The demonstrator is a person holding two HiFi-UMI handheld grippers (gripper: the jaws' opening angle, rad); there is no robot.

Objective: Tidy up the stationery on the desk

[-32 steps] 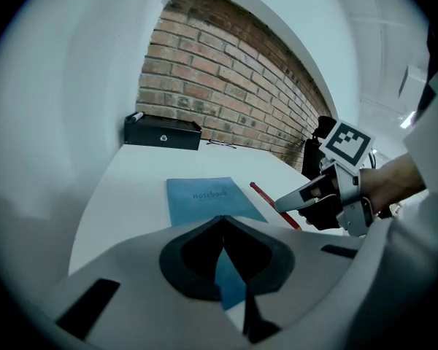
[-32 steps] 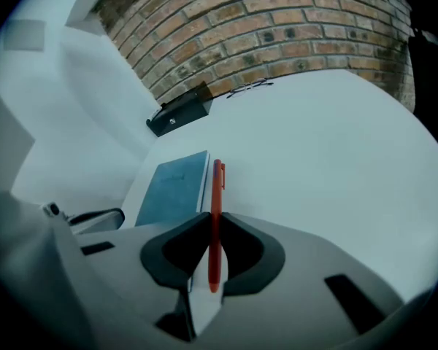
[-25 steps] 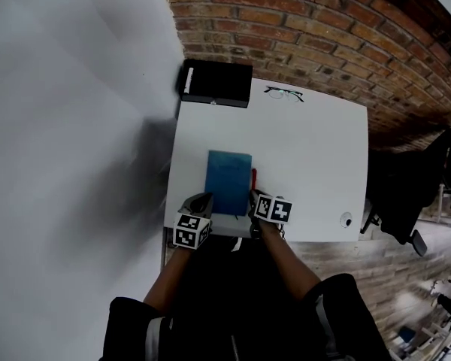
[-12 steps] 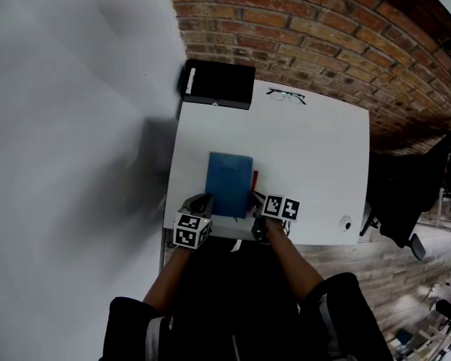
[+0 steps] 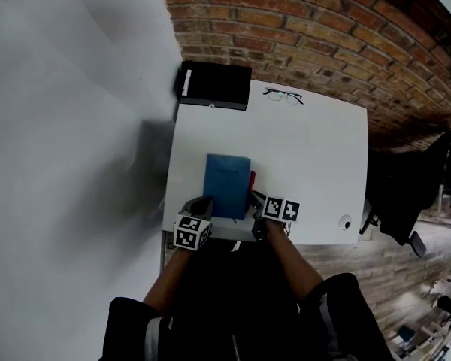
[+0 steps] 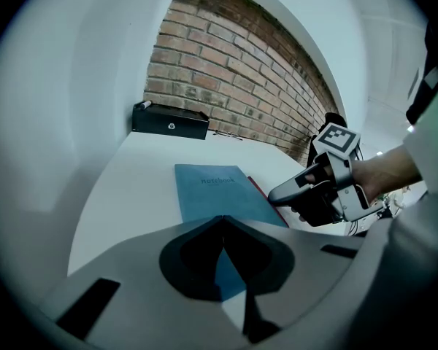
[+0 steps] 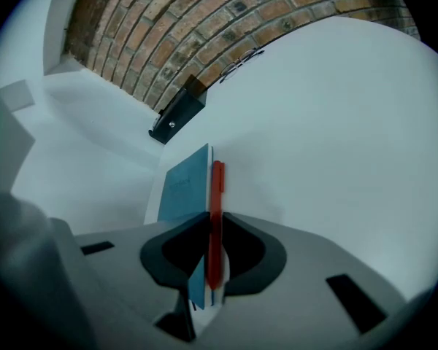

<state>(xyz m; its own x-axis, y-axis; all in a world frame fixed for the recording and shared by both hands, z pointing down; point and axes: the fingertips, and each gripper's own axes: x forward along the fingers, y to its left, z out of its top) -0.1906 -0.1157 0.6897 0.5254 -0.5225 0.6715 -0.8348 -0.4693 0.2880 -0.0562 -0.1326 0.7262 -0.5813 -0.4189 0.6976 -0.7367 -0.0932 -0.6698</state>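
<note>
We note white desk (image 5: 316, 164). Near front edge we see blue notebook (image 5: 227, 185) lying flat, red pen (image 5: 252, 179) just beside its right side. At far left corner, black box (image 5: 214, 85); by far edge, glasses (image 5: 283, 95); front right, small round object (image 5: 346, 221).

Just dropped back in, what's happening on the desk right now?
A person is working at a white desk with a tool in each hand. The right tool is closed on a red pen beside the right edge of a blue notebook. The left tool is shut and empty, by the notebook's near left corner. A black box and a pair of glasses sit at the far edge, untouched.
</note>
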